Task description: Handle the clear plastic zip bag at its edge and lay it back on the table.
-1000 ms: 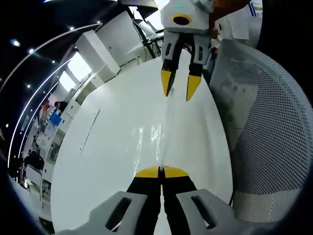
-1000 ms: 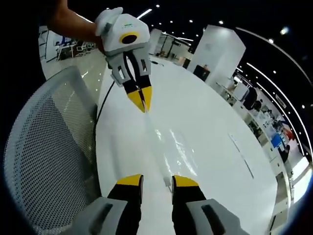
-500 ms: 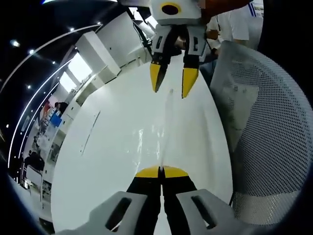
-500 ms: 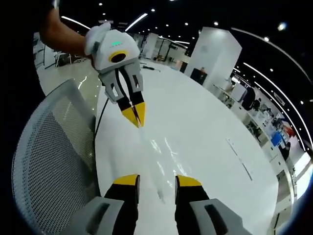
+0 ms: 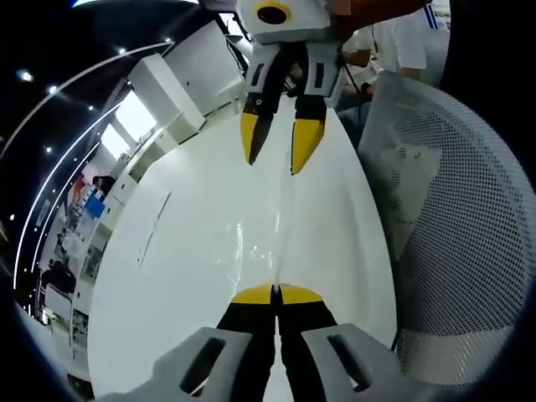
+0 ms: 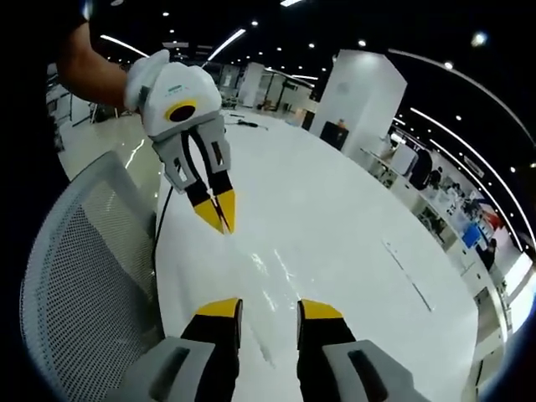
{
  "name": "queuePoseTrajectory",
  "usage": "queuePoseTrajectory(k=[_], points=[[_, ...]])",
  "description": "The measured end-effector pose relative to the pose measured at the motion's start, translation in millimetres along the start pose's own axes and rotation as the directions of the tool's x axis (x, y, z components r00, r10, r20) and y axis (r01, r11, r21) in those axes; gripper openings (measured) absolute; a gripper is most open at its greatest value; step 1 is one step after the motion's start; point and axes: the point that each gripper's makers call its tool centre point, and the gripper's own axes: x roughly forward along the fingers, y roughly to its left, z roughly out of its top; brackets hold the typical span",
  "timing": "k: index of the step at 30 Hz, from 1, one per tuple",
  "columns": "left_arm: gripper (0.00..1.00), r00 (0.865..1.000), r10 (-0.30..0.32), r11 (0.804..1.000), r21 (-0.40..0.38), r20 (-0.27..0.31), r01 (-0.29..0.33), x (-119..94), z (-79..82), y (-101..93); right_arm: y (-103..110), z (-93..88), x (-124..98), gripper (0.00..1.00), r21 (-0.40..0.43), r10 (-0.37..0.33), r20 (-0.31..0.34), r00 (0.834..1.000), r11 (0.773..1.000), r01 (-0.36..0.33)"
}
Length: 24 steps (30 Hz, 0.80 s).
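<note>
Right gripper (image 5: 274, 146) drew back, jaws spread; left gripper (image 5: 275, 294) pinches glossy clear zip bag (image 5: 280, 239) edge.

Surface (image 6: 352, 226) open across its far side. Mesh chair back (image 6: 84, 276) stands against its near edge, just beside the left hand-held gripper (image 6: 219, 219), obstructing approach there.
</note>
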Motion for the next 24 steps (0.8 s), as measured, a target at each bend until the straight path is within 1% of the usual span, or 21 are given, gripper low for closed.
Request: queuePoseTrajectory(k=[8,17,19,21,24], points=[[0.0,1.0,-0.002,1.0,-0.004,0.002,0.002,-0.3,1.3,-1.6,2.4,1.1,8.9,0.23,0.009,0.011,0.001,1.0,1.0,-0.011],[0.0,1.0,0.0,1.0,-0.024,0.02,0.001,-1.2,8.7,-3.6,9.0,-7.2,19.8,0.22,0.022,0.035,-0.018,0.999,0.999,-0.034],[0.0,1.0,0.003,1.0,-0.029,0.026,-0.003,-1.9,10.4,-3.4,10.8,-8.3,21.2,0.2,0.024,0.037,-0.023,0.999,0.999,-0.036],[0.0,1.0,0.007,0.999,-0.031,0.03,-0.006,-2.7,12.3,-3.1,13.0,-9.3,22.5,0.16,0.027,0.043,-0.025,0.999,0.999,-0.042],[0.0,0.999,0.009,0.999,-0.038,0.037,-0.007,-3.2,14.1,-2.8,15.3,-11.6,25.0,0.15,0.032,0.05,-0.031,0.998,0.998,-0.049]])
